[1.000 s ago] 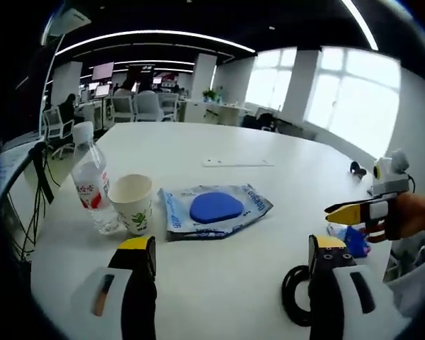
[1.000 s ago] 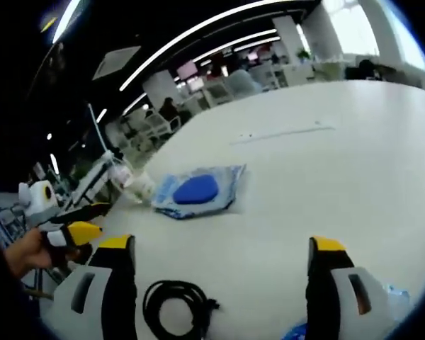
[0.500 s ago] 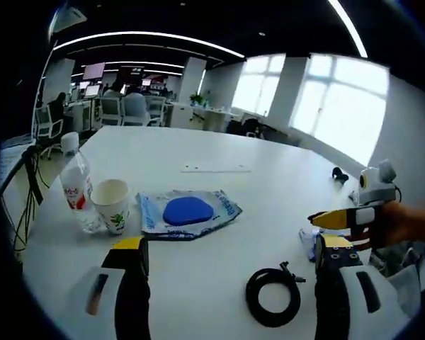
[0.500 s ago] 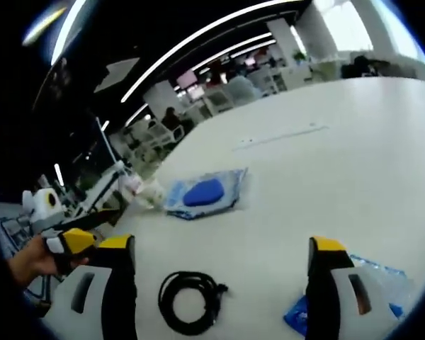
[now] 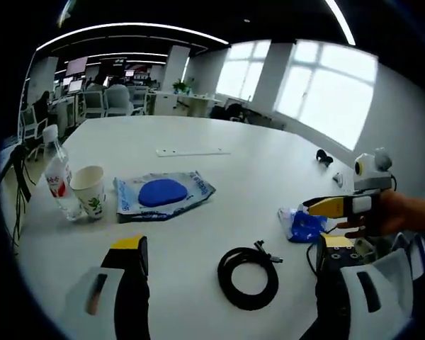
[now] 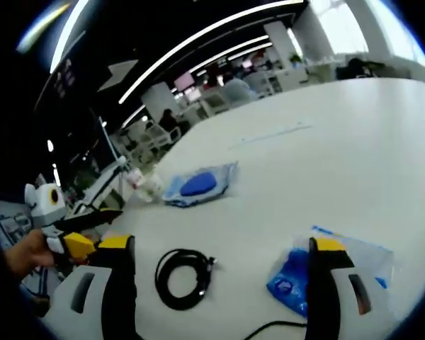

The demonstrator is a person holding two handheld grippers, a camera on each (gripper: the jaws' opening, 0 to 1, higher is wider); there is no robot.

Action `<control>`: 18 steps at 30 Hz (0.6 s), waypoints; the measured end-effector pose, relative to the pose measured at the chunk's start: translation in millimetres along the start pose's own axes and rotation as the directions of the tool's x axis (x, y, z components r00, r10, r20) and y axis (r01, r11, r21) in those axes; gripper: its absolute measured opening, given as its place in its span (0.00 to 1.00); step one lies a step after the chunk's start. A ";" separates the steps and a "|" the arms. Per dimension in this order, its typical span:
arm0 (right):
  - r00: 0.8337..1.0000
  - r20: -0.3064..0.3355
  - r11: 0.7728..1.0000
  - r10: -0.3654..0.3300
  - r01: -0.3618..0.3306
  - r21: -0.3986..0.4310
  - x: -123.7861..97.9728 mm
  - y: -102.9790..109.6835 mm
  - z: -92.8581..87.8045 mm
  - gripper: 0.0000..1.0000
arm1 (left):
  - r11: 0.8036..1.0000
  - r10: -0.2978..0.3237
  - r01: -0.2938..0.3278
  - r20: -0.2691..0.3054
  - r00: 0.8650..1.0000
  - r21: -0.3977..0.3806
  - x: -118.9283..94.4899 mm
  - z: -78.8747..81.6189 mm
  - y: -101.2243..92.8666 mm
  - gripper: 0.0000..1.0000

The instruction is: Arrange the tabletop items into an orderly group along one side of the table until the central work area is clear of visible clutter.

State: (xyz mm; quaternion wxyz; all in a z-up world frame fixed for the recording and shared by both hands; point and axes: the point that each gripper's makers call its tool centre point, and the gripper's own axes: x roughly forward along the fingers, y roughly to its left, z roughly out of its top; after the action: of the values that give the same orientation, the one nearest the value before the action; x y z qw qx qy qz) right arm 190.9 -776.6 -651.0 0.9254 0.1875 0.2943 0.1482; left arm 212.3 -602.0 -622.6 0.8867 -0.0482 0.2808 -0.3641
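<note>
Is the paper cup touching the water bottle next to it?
Cannot tell. In the left gripper view the paper cup overlaps the water bottle with no white table showing between them, but overlap alone does not prove contact.

big white table (image 5: 219, 159) | near one edge: water bottle (image 5: 57, 176) standing up, paper cup (image 5: 89, 191) touching it, flat blue pack (image 5: 161, 193) just beside the cup | middle: black cable (image 5: 248, 276) in a coil | near the other edge: small blue bag (image 5: 302, 225) | far side: thin white strip (image 5: 193, 151)
</note>
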 end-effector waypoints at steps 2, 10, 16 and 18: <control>1.000 0.011 1.000 -0.009 0.009 0.021 -7.0 -5.4 -1.0 1.00 | 1.000 -0.004 0.004 -0.003 1.000 -0.001 0.0 -0.5 -3.9 0.99; 0.997 0.042 0.998 -0.062 0.060 0.035 -35.2 -28.0 -7.5 1.00 | 1.000 -0.021 0.021 -0.021 1.000 0.021 8.6 -0.5 -17.2 0.99; 0.993 0.055 0.993 -0.100 0.096 0.062 -53.5 -43.3 -12.0 1.00 | 0.998 -0.054 0.055 -0.034 0.998 0.031 20.4 -1.6 -35.4 0.99; 0.992 0.064 0.993 -0.107 0.102 0.067 -57.8 -46.7 -12.3 1.00 | 0.996 -0.075 0.077 -0.047 0.996 0.043 24.5 -3.1 -44.8 0.99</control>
State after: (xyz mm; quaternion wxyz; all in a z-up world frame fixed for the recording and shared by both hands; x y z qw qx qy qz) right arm 145.9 -837.0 -652.3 0.9349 0.2058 0.2768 0.0837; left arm 197.1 -650.9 -623.6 0.8665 -0.0308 0.2904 -0.4049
